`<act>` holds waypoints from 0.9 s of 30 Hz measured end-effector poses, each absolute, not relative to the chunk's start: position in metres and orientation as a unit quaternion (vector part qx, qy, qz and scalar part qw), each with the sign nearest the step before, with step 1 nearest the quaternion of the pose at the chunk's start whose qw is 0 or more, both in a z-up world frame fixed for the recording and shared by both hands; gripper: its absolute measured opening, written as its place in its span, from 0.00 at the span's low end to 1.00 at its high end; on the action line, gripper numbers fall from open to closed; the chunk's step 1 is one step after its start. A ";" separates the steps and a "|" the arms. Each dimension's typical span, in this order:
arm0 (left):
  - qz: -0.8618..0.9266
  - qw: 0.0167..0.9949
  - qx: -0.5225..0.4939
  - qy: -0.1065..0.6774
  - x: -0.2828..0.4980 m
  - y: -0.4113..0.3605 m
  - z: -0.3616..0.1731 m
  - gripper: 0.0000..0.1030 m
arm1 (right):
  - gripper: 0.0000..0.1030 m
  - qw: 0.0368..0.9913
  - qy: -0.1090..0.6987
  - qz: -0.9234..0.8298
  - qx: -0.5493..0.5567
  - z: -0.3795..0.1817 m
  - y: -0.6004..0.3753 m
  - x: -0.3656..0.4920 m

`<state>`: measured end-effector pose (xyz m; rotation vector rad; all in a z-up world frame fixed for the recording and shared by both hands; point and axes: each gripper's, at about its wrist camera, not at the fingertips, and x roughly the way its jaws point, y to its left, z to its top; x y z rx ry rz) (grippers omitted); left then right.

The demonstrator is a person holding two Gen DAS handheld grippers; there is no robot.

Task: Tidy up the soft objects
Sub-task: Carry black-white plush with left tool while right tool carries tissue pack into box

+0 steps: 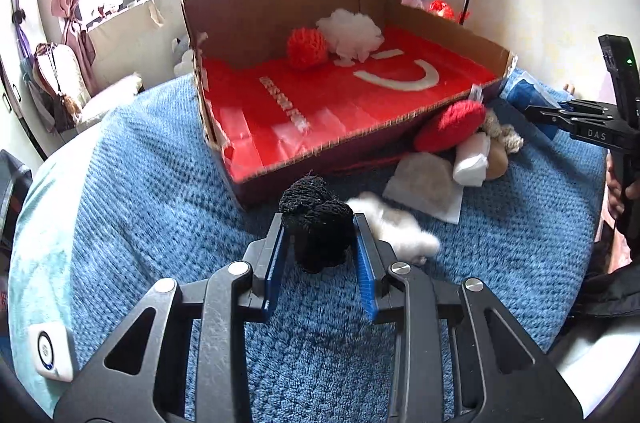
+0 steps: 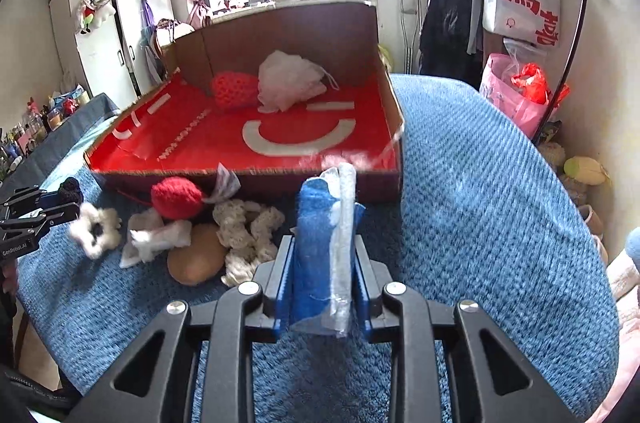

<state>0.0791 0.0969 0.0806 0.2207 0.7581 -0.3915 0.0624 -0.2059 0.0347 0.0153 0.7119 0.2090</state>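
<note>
2 grippers: both loaded at once, 1 soft item each, facing the open side of the box.
left gripper (image 1: 320, 235): clamped on a black knitted piece (image 1: 316, 219); the blue pads press its 2 sides and the wool bulges out past the tips — a squeeze that suits a thing with no firm edge.
right gripper (image 2: 322, 259): closed on a blue cloth in a clear wrapper (image 2: 324, 235), which stands upright between the pads and rises above them.
cardboard box (image 1: 400, 135): low front wall and tall back wall, lined in red; judged the place for sorted items, since the low wall lets a gripper pass over it.
already in the box: a red knitted ball (image 1: 306, 47) and a white mesh puff (image 1: 350, 33), touching, against the back wall.
unsorted heap: a red yarn ball (image 2: 176, 197), a cream crochet piece (image 2: 248, 227), a tan round item (image 2: 196, 261) and white padding (image 2: 160, 237), just outside the front wall on the blue blanket (image 2: 500, 203).
white fluffy piece (image 1: 396, 227): on the blanket just beside the left gripper, not held.
held items relative to the box: both short of the front wall — neither is over the red liner yet.
</note>
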 end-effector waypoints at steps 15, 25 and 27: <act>-0.228 0.874 0.117 0.412 0.223 0.043 0.118 0.29 | 0.28 0.897 0.416 0.127 -0.078 0.077 -0.154 0.227; -0.204 0.829 0.090 0.513 0.289 0.038 0.076 0.29 | 0.28 0.848 0.512 0.092 -0.104 0.043 -0.143 0.289; -0.196 0.826 0.096 0.520 0.293 0.036 0.072 0.29 | 0.28 0.843 0.520 0.088 -0.104 0.040 -0.144 0.294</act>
